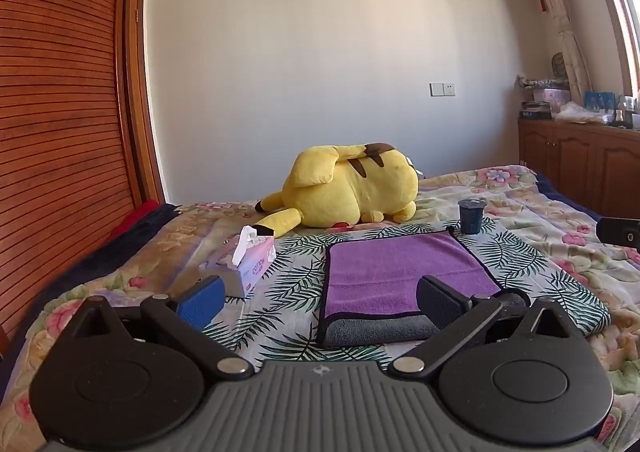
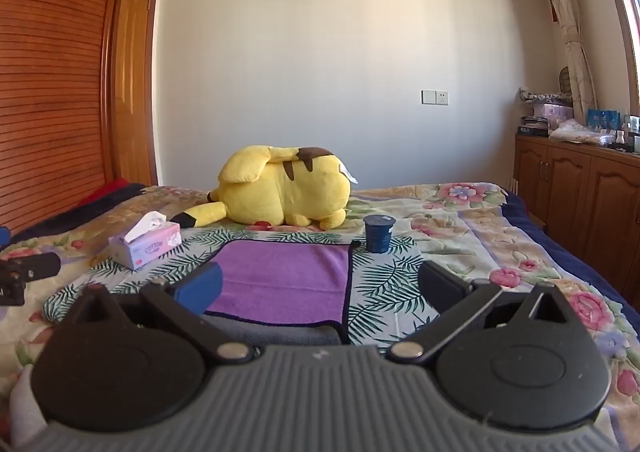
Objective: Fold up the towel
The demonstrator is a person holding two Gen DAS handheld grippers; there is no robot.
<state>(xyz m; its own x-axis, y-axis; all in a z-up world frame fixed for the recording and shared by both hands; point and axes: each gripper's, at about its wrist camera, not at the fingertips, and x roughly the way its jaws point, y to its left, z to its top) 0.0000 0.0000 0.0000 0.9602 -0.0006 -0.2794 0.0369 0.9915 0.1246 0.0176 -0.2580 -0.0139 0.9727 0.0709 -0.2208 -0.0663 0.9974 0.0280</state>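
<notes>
Left wrist view: purple towel (image 1: 404,276) flat on bed (image 1: 560,252), ahead of left gripper (image 1: 320,298), jaws wide, empty. Right gripper (image 2: 320,286) likewise; towel's near edge hidden.

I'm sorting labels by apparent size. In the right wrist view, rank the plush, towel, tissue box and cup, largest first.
1. Towel, partly hidden by the gripper; close to the plush in area, and nearer the camera, so this order is unsure.
2. Plush.
3. Tissue box.
4. Cup.
</notes>
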